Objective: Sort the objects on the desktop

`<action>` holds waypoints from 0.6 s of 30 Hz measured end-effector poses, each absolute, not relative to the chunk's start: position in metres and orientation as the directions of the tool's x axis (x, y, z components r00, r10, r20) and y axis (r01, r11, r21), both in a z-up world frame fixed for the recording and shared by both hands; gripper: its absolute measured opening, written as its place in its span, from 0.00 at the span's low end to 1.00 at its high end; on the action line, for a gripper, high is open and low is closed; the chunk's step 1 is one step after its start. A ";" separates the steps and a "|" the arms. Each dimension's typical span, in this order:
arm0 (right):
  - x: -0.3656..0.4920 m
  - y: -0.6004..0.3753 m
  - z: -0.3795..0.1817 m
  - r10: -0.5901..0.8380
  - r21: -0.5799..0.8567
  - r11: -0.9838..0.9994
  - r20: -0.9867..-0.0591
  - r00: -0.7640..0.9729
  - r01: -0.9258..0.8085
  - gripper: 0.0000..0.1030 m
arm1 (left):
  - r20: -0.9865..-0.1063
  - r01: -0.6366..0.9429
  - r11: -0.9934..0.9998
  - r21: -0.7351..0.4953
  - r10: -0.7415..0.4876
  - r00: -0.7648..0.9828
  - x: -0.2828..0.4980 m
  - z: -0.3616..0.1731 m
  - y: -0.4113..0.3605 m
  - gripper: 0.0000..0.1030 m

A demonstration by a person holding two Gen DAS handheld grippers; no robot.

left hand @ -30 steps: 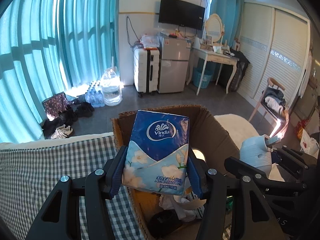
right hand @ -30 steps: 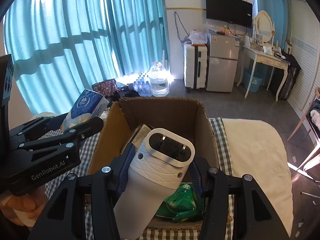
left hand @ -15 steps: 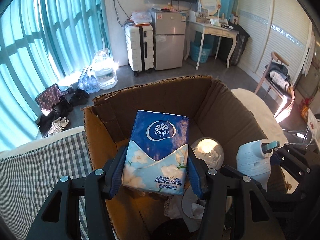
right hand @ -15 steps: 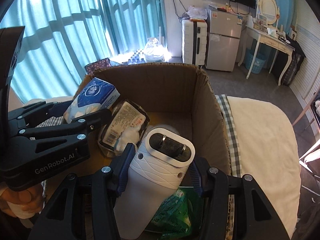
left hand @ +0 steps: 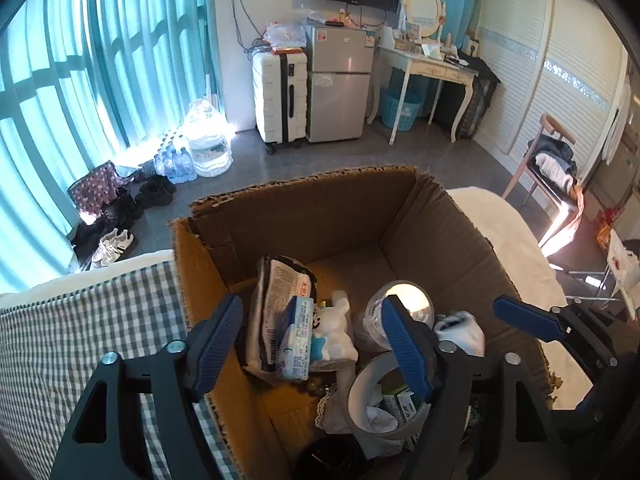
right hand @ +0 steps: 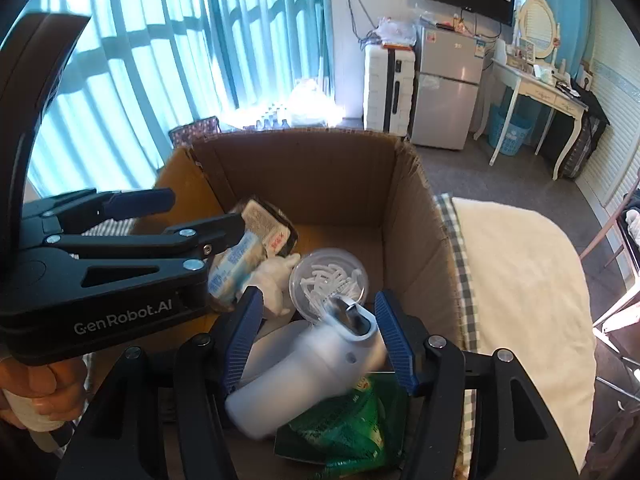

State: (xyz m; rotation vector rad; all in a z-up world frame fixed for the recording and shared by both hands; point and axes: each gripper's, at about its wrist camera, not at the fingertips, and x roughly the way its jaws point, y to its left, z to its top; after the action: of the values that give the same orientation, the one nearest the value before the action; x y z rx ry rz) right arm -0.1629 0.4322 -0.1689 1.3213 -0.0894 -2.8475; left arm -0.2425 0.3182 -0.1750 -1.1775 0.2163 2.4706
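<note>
Left wrist: my left claw just spread, tissue pack dropped into the cardboard box; right wrist: right claw just widened too, white bottle falling free into it.

The white bottle is smeared by motion blur, and its lower end is hidden behind a gripper finger. The tape roll is partly covered by a finger. The green packet is partly hidden under the bottle.
</note>
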 end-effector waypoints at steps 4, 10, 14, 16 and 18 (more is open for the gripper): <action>-0.156 0.432 -0.152 -0.015 0.053 -0.998 -0.746 -0.665 -0.037 0.57 | -0.751 -0.399 -0.917 -0.029 0.283 -0.597 -0.234 -0.156 0.309 0.78; -0.140 0.425 -0.126 -0.002 0.038 -0.999 -0.723 -0.691 -0.037 0.61 | -0.713 -0.378 -0.925 -0.046 0.295 -0.636 -0.216 -0.124 0.293 0.79; -0.129 0.424 -0.109 0.003 0.045 -0.998 -0.702 -0.712 -0.048 0.62 | -0.687 -0.372 -0.927 -0.046 0.300 -0.662 -0.201 -0.104 0.282 0.82; -0.123 0.421 -0.101 0.001 0.052 -0.997 -0.692 -0.721 -0.052 0.65 | -0.678 -0.374 -0.926 -0.049 0.306 -0.668 -0.193 -0.094 0.275 0.82; -0.117 0.419 -0.094 0.006 0.056 -0.997 -0.678 -0.735 -0.060 0.71 | -0.666 -0.367 -0.929 -0.049 0.304 -0.681 -0.184 -0.086 0.268 0.84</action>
State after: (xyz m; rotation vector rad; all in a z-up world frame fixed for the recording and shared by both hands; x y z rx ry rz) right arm -0.1170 0.4186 -0.0941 1.1550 -0.1174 -2.9577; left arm -0.1845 0.2679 -0.0857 -1.0013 0.1255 2.5827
